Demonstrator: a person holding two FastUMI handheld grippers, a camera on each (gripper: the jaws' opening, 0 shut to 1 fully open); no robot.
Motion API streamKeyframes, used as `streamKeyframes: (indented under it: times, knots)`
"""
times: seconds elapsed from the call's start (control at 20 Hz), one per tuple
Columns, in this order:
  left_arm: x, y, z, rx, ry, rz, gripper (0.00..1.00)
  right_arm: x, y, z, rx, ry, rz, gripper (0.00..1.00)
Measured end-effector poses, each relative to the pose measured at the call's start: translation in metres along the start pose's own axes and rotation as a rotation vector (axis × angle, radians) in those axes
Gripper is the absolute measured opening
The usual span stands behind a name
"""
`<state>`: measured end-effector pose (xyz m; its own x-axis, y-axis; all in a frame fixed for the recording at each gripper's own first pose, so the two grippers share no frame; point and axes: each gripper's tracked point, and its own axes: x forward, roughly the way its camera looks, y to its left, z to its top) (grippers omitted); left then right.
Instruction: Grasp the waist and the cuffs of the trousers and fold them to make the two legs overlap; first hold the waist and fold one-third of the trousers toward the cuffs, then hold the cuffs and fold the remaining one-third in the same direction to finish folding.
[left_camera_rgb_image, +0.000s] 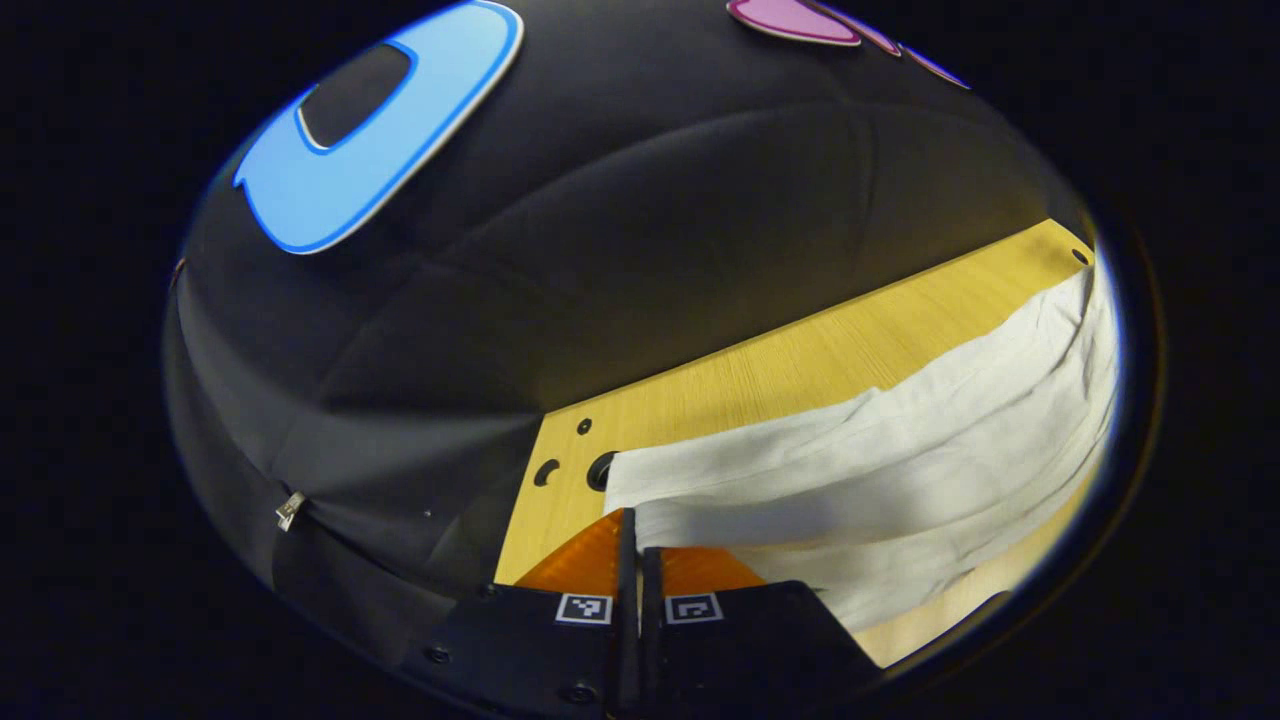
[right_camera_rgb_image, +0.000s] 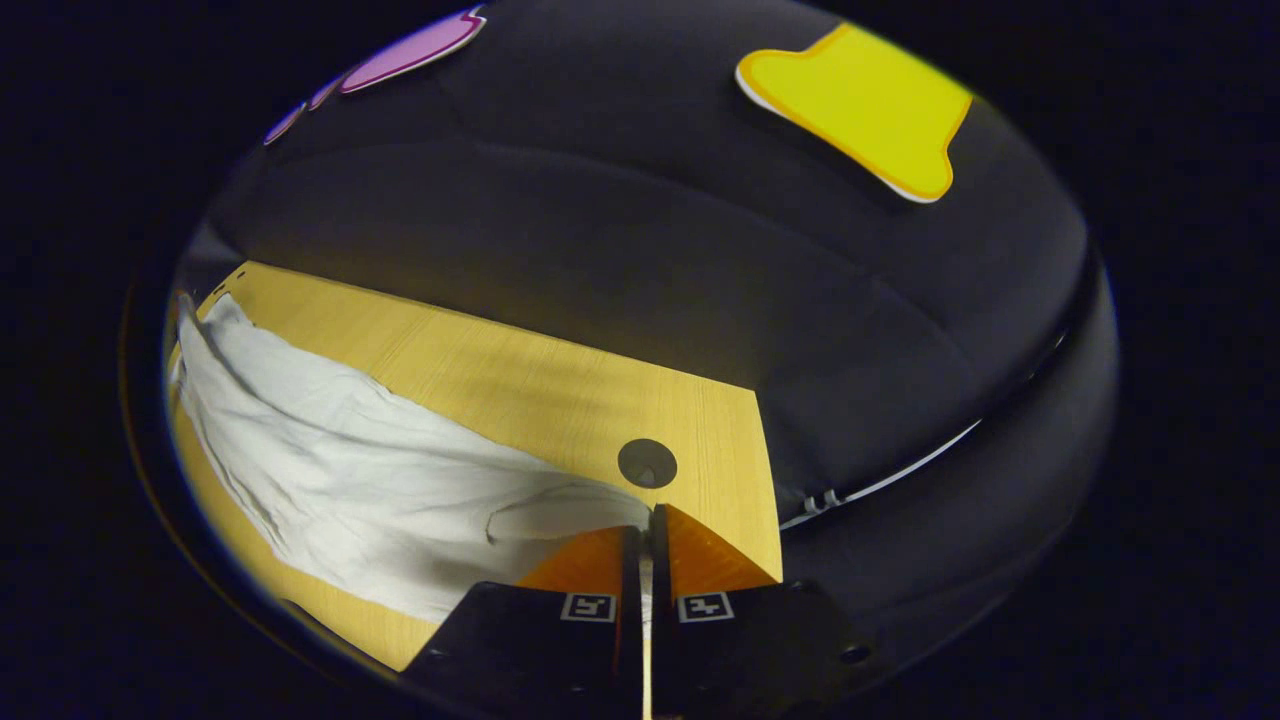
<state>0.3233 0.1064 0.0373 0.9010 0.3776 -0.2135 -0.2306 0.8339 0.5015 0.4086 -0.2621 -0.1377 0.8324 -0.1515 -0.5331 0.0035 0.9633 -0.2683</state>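
Observation:
White trousers (left_camera_rgb_image: 880, 450) lie stretched lengthwise on a yellow wooden table (left_camera_rgb_image: 760, 370). In the left gripper view my left gripper (left_camera_rgb_image: 632, 520) is shut, its fingertips pinching the near end edge of the cloth, which rises in a shadowed fold just to the right. In the right gripper view the trousers (right_camera_rgb_image: 380, 480) run off to the left. My right gripper (right_camera_rgb_image: 645, 520) is shut on their other end, beside a curved pocket-like seam (right_camera_rgb_image: 560, 515). A sliver of white cloth shows between its fingers.
The table's corner near the left gripper has small round holes (left_camera_rgb_image: 584, 426). A dark round hole (right_camera_rgb_image: 647, 463) sits just beyond the right gripper, near the table's end edge (right_camera_rgb_image: 765, 480). Black booth cloth rises behind the table on all sides.

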Motion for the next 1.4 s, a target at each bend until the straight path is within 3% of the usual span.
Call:
streamKeyframes:
  times: [0.1,0.2,0.25,0.35,0.45,0.6,1.0,1.15,1.25,1.4]
  knots:
    - [0.006,-0.006,-0.005,-0.001,0.011,0.014,0.06,0.005,0.006,-0.014,0.013,0.043,0.023,0.17]
    - [0.000,-0.015,0.000,-0.071,-0.019,-0.017,0.15,0.001,0.020,-0.026,0.090,0.093,0.079,0.32]
    - [-0.005,-0.013,0.004,-0.100,-0.032,-0.019,0.32,-0.001,0.024,-0.027,0.135,0.098,0.098,0.54]
    - [-0.018,-0.005,0.005,-0.149,-0.046,-0.027,0.65,-0.006,0.009,-0.022,0.203,0.069,0.066,0.99]
    - [-0.036,0.008,0.003,-0.218,-0.061,-0.020,0.99,-0.017,-0.001,-0.015,0.284,0.024,0.041,0.98]
    - [-0.072,0.032,-0.002,-0.344,-0.097,-0.004,0.97,-0.028,-0.024,-0.021,0.398,-0.005,-0.004,0.98]
    - [-0.182,0.056,-0.065,-0.526,-0.073,0.021,0.97,-0.023,-0.046,-0.069,0.718,0.029,-0.068,0.99]
    - [-0.217,0.047,-0.096,-0.598,-0.043,0.018,0.97,-0.018,-0.051,-0.078,0.766,0.029,-0.099,0.99]
    - [-0.239,0.047,-0.122,-0.665,-0.017,0.063,0.98,-0.010,-0.053,-0.080,0.778,0.015,-0.115,0.99]
    - [-0.266,0.033,-0.153,-0.796,0.024,0.096,0.99,-0.006,-0.031,-0.080,0.837,0.024,-0.071,0.99]
